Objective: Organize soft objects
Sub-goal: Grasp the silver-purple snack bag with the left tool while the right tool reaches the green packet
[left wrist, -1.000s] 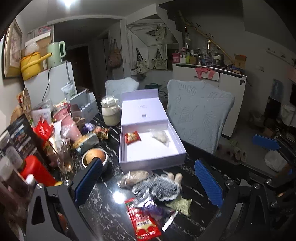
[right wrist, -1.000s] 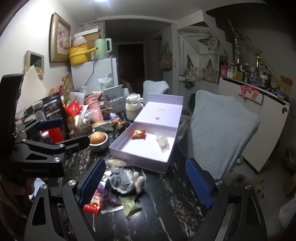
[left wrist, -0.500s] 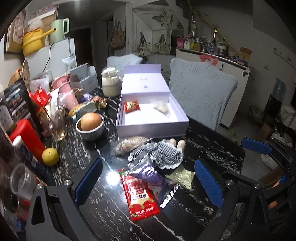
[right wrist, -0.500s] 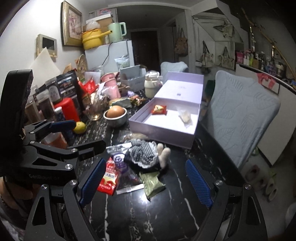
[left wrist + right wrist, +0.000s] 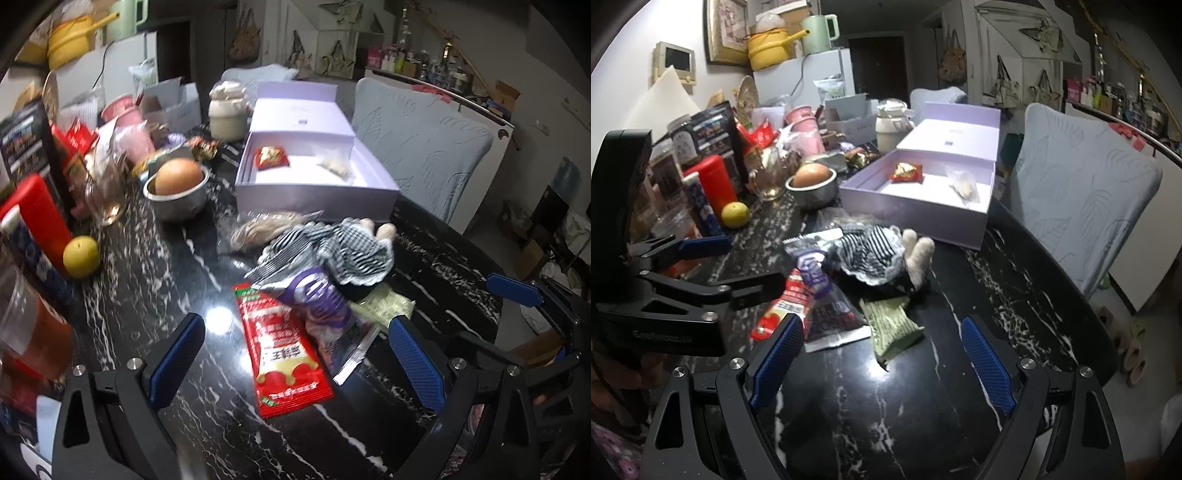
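Red sachet [image 5: 284,347] lies between left gripper's [image 5: 295,365] wide jaws.

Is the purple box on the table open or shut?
Open: the purple box has its lid folded back, and two small packets lie inside.

I find both views dim, lit from overhead. A ceiling lamp glares as a white spot on the glossy black table [image 5: 155,295], in front of each camera. Heavy fisheye bending curves walls and darkens the corners. On my left view the items at the left edge smear with motion blur; the far room is murky and soft.
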A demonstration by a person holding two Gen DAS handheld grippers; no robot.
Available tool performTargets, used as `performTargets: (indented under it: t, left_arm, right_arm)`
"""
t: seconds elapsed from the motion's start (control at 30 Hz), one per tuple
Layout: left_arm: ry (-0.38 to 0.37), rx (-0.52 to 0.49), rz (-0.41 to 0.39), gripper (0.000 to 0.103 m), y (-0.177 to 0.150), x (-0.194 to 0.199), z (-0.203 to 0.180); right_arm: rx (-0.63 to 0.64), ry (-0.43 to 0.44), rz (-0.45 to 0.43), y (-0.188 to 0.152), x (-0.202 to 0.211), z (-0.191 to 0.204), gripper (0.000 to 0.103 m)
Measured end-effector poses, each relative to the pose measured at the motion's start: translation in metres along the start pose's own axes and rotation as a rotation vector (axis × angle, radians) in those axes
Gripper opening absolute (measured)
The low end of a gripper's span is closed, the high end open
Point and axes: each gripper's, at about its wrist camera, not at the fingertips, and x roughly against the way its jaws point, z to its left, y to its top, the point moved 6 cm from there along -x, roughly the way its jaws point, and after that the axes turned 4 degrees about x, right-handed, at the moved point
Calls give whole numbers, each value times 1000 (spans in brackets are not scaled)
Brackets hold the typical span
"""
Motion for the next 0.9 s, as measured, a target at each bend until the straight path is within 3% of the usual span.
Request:
performTargets:
  t: [0.17,0.47,0.67,0.8,0.9]
  left_arm:
    - [12,51,35,101,-9,-10,14]
    - [30,79,63,101,-15,-22,25]
    - [-16,106,69,101,-9,-29,25]
    - [-40,100,77,101,-4,-35,20]
    - [-64,103,87,101,-1,-42,16]
  right_arm:
    - [-5,-3,51,-9,-25,-9,87]
    - [20,18,135,-17,-67,-13,72]
    - [21,57,168,-16,-88,-17,69]
    - [24,68,182,-18,-93,-17,47]
    - [34,54,193,-18,-92,-18,42]
